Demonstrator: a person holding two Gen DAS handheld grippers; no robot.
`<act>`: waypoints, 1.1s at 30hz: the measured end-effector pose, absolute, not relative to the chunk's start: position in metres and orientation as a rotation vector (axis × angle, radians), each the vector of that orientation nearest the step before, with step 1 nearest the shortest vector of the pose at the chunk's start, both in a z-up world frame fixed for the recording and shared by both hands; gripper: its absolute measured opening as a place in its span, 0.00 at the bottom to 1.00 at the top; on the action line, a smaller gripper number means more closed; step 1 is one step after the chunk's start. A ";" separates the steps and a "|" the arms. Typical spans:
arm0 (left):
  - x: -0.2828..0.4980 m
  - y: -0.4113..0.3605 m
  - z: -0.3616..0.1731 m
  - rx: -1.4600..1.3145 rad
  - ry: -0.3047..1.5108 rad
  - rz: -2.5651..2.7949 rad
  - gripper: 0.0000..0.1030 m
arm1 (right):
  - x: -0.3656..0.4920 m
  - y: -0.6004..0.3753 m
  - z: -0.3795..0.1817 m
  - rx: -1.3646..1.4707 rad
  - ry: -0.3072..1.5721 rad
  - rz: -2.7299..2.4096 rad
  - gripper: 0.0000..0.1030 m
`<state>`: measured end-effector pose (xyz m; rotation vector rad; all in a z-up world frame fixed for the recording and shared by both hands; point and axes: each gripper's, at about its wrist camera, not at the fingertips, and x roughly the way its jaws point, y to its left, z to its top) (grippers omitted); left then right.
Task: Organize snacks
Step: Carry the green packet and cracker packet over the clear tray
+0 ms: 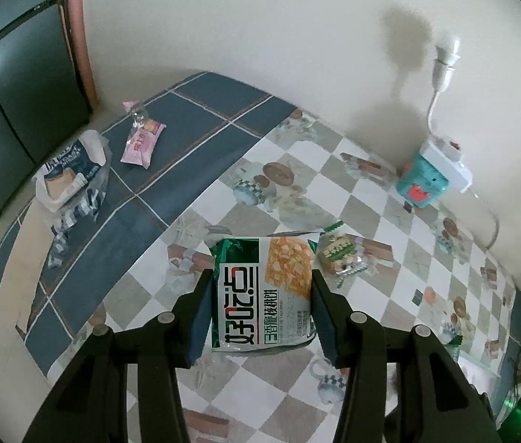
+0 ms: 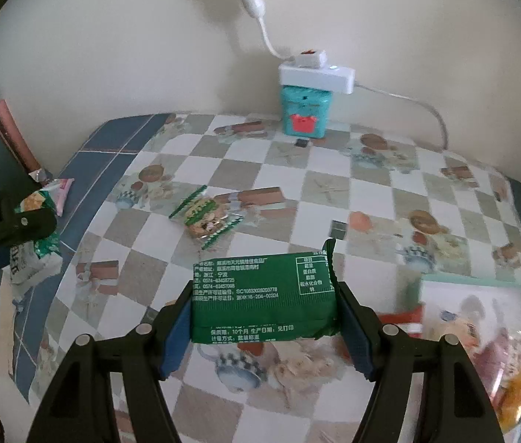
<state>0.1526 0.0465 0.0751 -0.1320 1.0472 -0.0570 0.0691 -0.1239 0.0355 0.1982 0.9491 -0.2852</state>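
Observation:
My left gripper (image 1: 262, 288) is shut on a green and white cracker pack (image 1: 264, 291), held above the checked tablecloth (image 1: 389, 258). My right gripper (image 2: 265, 295) is shut on a dark green snack pack (image 2: 264, 295), printed back side up, also off the table. A small clear-wrapped cookie (image 1: 340, 254) (image 2: 207, 217) lies on the cloth beyond both. A pink snack packet (image 1: 142, 142) and a blue and white snack bag (image 1: 72, 177) lie on the blue cloth at far left. The left gripper with its pack (image 2: 35, 243) shows at the right wrist view's left edge.
A teal box (image 1: 423, 181) (image 2: 305, 116) with a white power strip (image 2: 316, 77) on top stands against the back wall. A clear bag of snacks (image 2: 482, 339) lies at the right. A dark cabinet (image 1: 9, 92) stands at far left.

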 end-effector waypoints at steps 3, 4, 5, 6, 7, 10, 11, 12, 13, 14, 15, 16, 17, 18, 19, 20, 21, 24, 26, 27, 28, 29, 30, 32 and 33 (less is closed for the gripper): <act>0.142 0.045 0.080 -0.115 1.033 -0.057 0.50 | 0.054 -0.131 0.042 0.217 0.942 -0.301 0.71; 0.139 0.045 0.081 -0.111 1.030 -0.056 0.50 | 0.050 -0.133 0.043 0.223 0.940 -0.306 0.71; 0.134 0.044 0.082 -0.106 1.029 -0.057 0.50 | 0.046 -0.135 0.044 0.231 0.939 -0.312 0.71; 0.130 0.044 0.082 -0.101 1.028 -0.060 0.50 | 0.040 -0.137 0.045 0.242 0.939 -0.316 0.71; 0.125 0.043 0.081 -0.095 1.029 -0.063 0.50 | 0.036 -0.139 0.045 0.251 0.940 -0.319 0.71; 0.111 0.037 0.076 -0.070 1.035 -0.072 0.50 | 0.023 -0.146 0.044 0.277 0.943 -0.333 0.71; 0.107 0.035 0.074 -0.063 1.038 -0.078 0.50 | 0.019 -0.148 0.044 0.287 0.944 -0.339 0.71; 0.103 0.032 0.072 -0.057 1.044 -0.085 0.50 | 0.014 -0.150 0.046 0.296 0.941 -0.342 0.71; 0.100 0.030 0.070 -0.052 1.051 -0.093 0.50 | 0.011 -0.152 0.047 0.302 0.937 -0.344 0.71; 0.097 0.028 0.068 -0.051 1.058 -0.101 0.50 | 0.006 -0.154 0.049 0.306 0.932 -0.348 0.71; 0.095 0.025 0.065 -0.052 1.066 -0.112 0.50 | 0.002 -0.155 0.051 0.308 0.926 -0.353 0.71; 0.093 0.023 0.063 -0.053 1.075 -0.121 0.50 | -0.003 -0.157 0.052 0.310 0.921 -0.360 0.71; 0.091 0.021 0.061 -0.052 1.084 -0.126 0.50 | -0.009 -0.160 0.054 0.317 0.916 -0.369 0.71; 0.090 0.020 0.060 -0.050 1.089 -0.127 0.50 | -0.013 -0.162 0.055 0.324 0.913 -0.373 0.71; 0.088 0.018 0.059 -0.046 1.091 -0.127 0.50 | -0.017 -0.164 0.055 0.331 0.910 -0.376 0.71; 0.086 0.016 0.059 -0.042 1.090 -0.126 0.50 | -0.023 -0.169 0.056 0.342 0.906 -0.382 0.71; 0.084 0.014 0.060 -0.037 1.089 -0.127 0.50 | -0.027 -0.172 0.056 0.351 0.904 -0.391 0.71; 0.080 0.009 0.061 -0.033 1.086 -0.134 0.50 | -0.036 -0.186 0.056 0.388 0.898 -0.414 0.71; 0.076 0.003 0.062 -0.026 1.082 -0.137 0.50 | -0.040 -0.194 0.057 0.403 0.894 -0.423 0.71; 0.075 0.000 0.062 -0.023 1.082 -0.140 0.50 | -0.042 -0.198 0.057 0.405 0.892 -0.431 0.71; 0.073 -0.004 0.062 -0.018 1.083 -0.144 0.50 | -0.044 -0.201 0.058 0.405 0.890 -0.437 0.71; 0.072 -0.007 0.061 -0.014 1.085 -0.149 0.50 | -0.046 -0.205 0.058 0.407 0.888 -0.445 0.71; 0.070 -0.012 0.060 -0.008 1.088 -0.157 0.50 | -0.048 -0.209 0.058 0.411 0.887 -0.451 0.71; 0.065 -0.023 0.059 0.007 1.093 -0.176 0.50 | -0.054 -0.219 0.059 0.425 0.882 -0.463 0.71; 0.063 -0.028 0.059 0.016 1.093 -0.184 0.50 | -0.055 -0.224 0.059 0.430 0.881 -0.469 0.71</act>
